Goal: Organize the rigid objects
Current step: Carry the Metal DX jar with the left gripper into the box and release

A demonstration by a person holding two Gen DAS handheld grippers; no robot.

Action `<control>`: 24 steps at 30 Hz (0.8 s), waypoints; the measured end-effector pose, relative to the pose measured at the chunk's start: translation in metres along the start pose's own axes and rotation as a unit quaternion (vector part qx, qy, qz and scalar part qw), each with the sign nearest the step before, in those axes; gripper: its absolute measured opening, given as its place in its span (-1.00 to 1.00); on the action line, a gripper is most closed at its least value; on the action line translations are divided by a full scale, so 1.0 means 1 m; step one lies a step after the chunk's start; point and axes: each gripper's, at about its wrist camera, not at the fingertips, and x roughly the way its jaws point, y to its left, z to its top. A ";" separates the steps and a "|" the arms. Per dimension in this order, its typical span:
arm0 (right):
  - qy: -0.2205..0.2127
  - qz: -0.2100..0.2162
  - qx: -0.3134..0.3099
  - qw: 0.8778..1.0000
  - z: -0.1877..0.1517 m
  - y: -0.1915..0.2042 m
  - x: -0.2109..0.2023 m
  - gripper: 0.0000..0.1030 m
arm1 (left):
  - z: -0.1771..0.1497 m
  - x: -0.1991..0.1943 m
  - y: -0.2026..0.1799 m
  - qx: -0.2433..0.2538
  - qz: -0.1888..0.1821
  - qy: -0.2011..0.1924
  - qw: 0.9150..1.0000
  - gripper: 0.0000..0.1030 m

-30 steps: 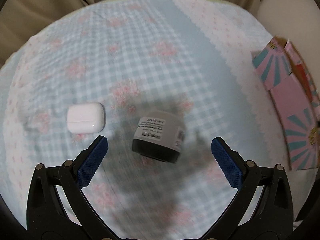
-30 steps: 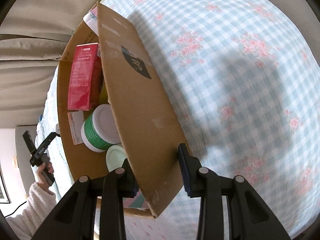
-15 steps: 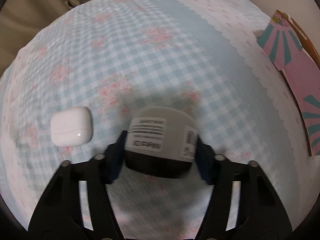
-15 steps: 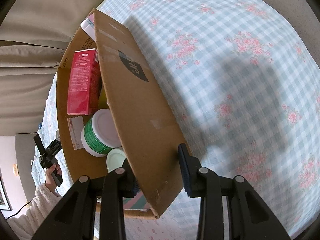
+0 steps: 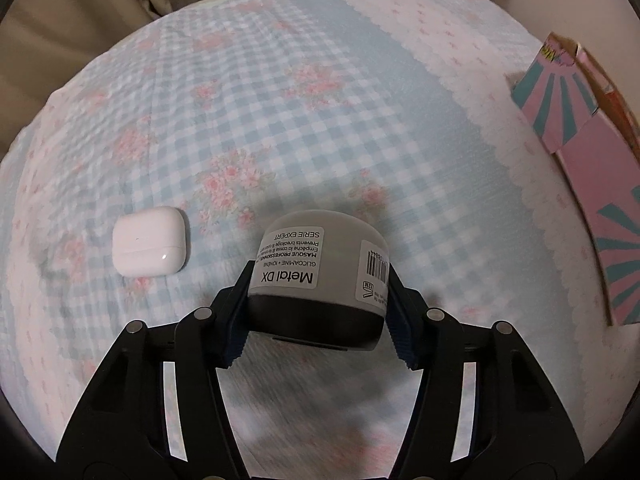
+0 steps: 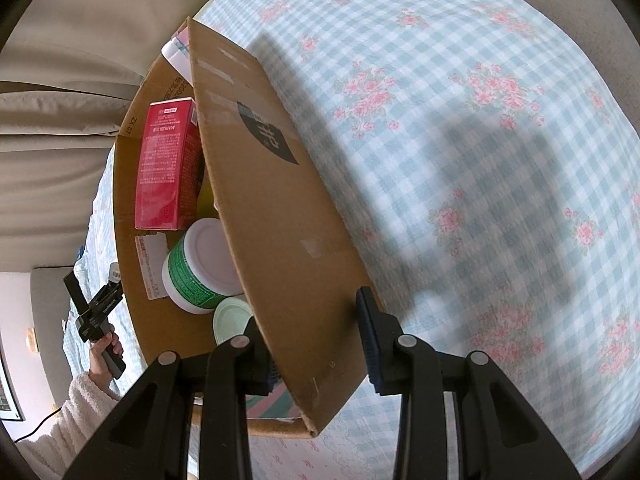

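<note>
My left gripper (image 5: pixel 316 312) is shut on a grey jar (image 5: pixel 320 268) with a dark lid and a "Metal DX" label, held just above the checked bedspread. A white earbud case (image 5: pixel 149 246) lies on the cloth to its left. My right gripper (image 6: pixel 314 340) is shut on the flap of a cardboard box (image 6: pixel 272 200). Inside the box I see a red carton (image 6: pixel 166 168), a green-and-white tub (image 6: pixel 200 268) and a pale green lid (image 6: pixel 232 320).
The pink and teal box wall (image 5: pixel 592 184) stands at the right edge of the left wrist view. The blue checked floral bedspread (image 6: pixel 480 160) covers the surface. Beige curtains (image 5: pixel 80 8) hang behind. The person's hand holding the other gripper (image 6: pixel 100 320) shows beyond the box.
My left gripper moved forward, closed on the grey jar and lifted it slightly. My right gripper kept its hold on the box flap, tilting a little.
</note>
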 end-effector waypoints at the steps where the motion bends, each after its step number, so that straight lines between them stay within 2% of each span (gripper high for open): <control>1: 0.001 -0.001 0.000 1.000 0.000 0.001 0.000 -0.39 | 0.002 -0.005 -0.002 -0.002 0.000 -0.003 1.000 0.06; 11: 0.010 0.000 -0.007 1.000 0.006 0.003 0.005 -0.39 | 0.049 -0.098 -0.045 -0.003 -0.005 -0.054 0.999 0.06; 18: 0.029 0.003 -0.024 0.999 0.012 0.007 0.008 -0.39 | 0.097 -0.150 -0.116 0.007 -0.021 -0.082 0.996 0.06; 24: 0.043 0.006 -0.036 0.998 0.018 0.007 0.012 -0.39 | 0.127 -0.158 -0.189 -0.002 -0.056 -0.092 0.994 0.06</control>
